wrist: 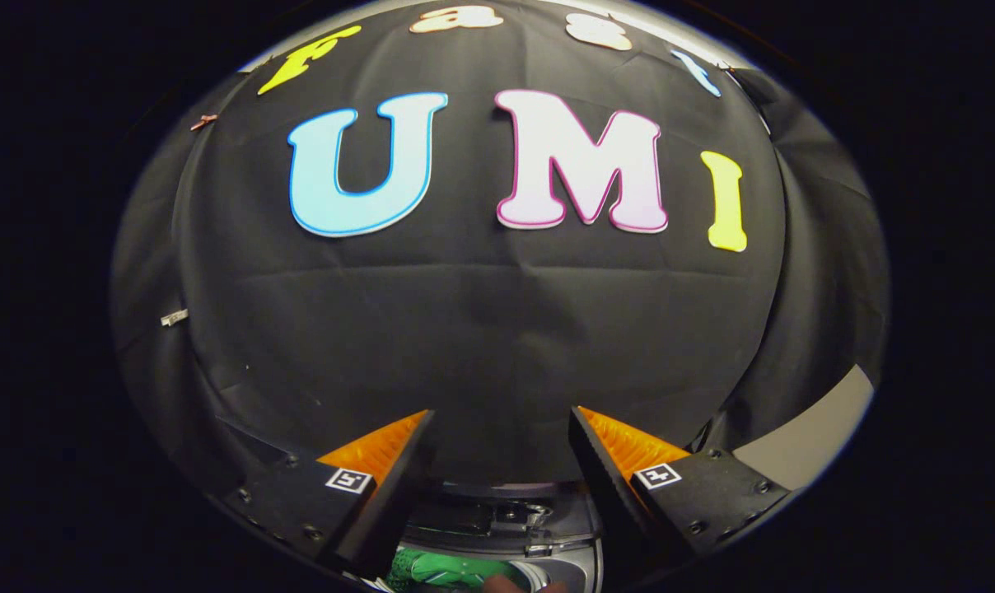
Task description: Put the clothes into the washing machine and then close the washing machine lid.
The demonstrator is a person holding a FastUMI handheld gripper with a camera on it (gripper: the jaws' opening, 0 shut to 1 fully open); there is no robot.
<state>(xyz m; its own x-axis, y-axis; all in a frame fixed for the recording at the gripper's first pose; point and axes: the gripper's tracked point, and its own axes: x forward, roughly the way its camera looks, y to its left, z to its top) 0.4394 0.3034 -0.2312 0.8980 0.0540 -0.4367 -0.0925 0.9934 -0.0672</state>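
Note:
My gripper [502, 420] is open, its two fingers spread wide with nothing between them, pointing at the black cloth wall. Below and between the fingers I see the back edge of the washing machine [506, 519] with its open drum rim [576, 568]. A green garment [440, 570] lies in or over the drum opening, partly hidden by the left finger. The lid itself I cannot make out.
The black cloth wall [481, 329] stands close ahead of the fingers. A grey strip of floor or panel [810, 432] shows beyond the right finger. A small clip [174, 317] hangs on the cloth at the left.

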